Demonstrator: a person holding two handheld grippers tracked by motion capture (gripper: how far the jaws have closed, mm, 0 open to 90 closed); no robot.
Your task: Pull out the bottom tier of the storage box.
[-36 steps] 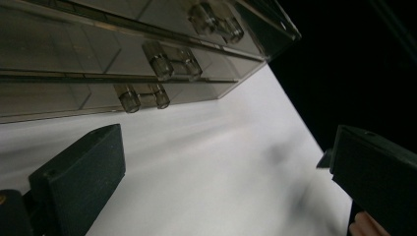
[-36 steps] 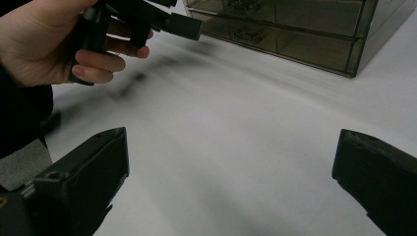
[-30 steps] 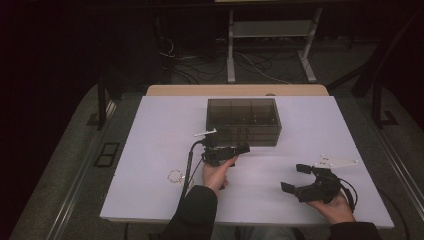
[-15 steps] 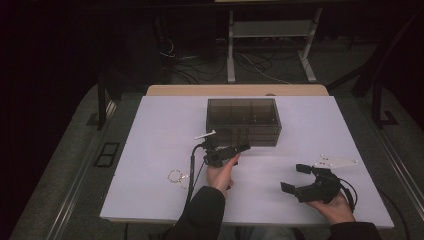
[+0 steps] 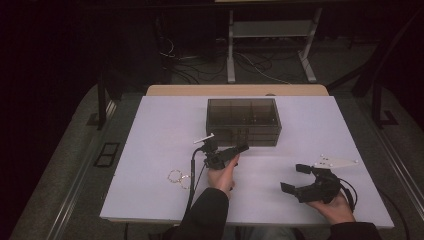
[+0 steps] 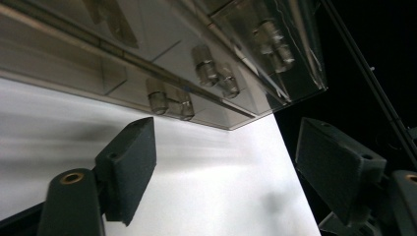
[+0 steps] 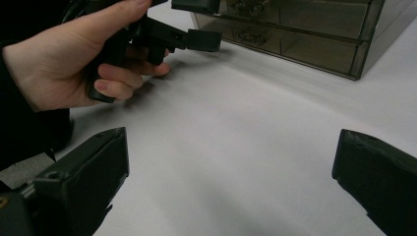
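- High view: the left tool [image 5: 243,148] sits just at the front lower edge of the smoked drawer box [image 5: 243,121], which stands toward the far middle of the white counter [image 5: 150,130]. Its jaws have just been closing, with nothing between them yet. If they close beside the drawer pull rather than on it, the tool would likely slip off or nudge the light box backward. The right tool [image 5: 301,181] rests well apart near the counter's front right, jaws spread and empty, so nothing braces the box. The small rings [image 5: 180,177] lie by the left forearm, where the trailing cable could drag them.
- Left gripper view: the box [image 6: 206,64] hangs close above both pads [image 6: 129,167], not touching them. The camera is tilted, so a skewed approach could pinch the drawer's edge and jam it.
- Right gripper view: the left hand [image 7: 74,64] holds its tool at the box's [image 7: 305,34] lower drawer; the right tool's [image 7: 231,182] pads stand wide over bare counter.
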